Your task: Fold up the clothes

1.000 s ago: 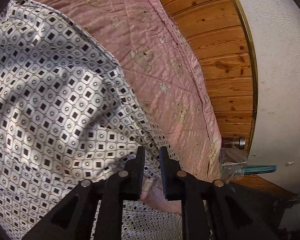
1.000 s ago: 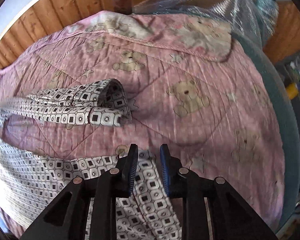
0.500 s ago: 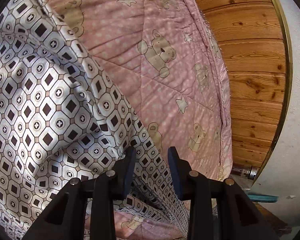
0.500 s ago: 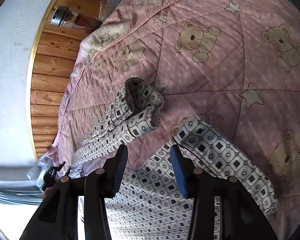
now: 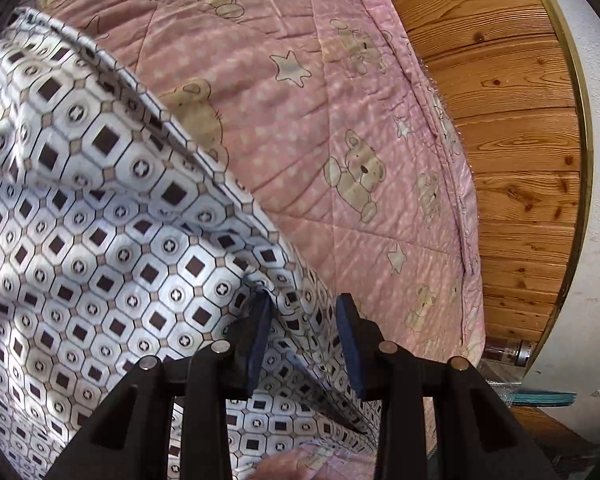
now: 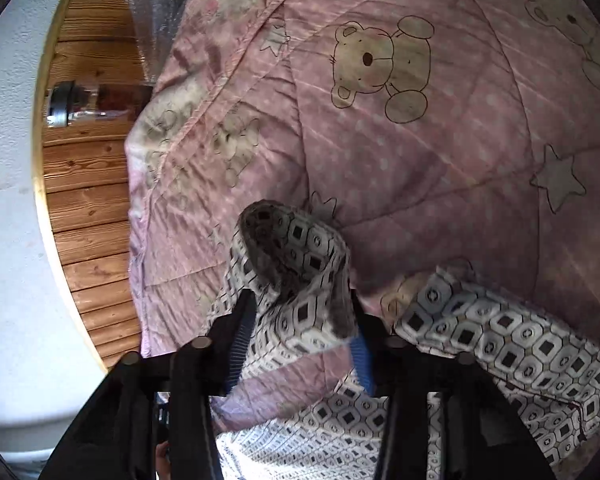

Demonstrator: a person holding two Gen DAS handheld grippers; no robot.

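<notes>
Pink bear quilt [image 5: 340,128] against wood panelling [image 5: 512,160], patterned shirt [image 5: 100,240] spread across it. Mid-fold: left gripper [image 5: 302,320] spread over the shirt's edge, right gripper [image 6: 300,320] spread around the sleeve cuff [image 6: 292,256]. Next, probably pinching both and drawing inward.

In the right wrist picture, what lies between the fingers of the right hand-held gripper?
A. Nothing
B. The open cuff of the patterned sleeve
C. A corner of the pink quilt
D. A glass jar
B: the sleeve, its cuff opening facing the camera, sits between the two fingers of the right hand-held gripper, which are spread wide around it, on the quilt.
</notes>
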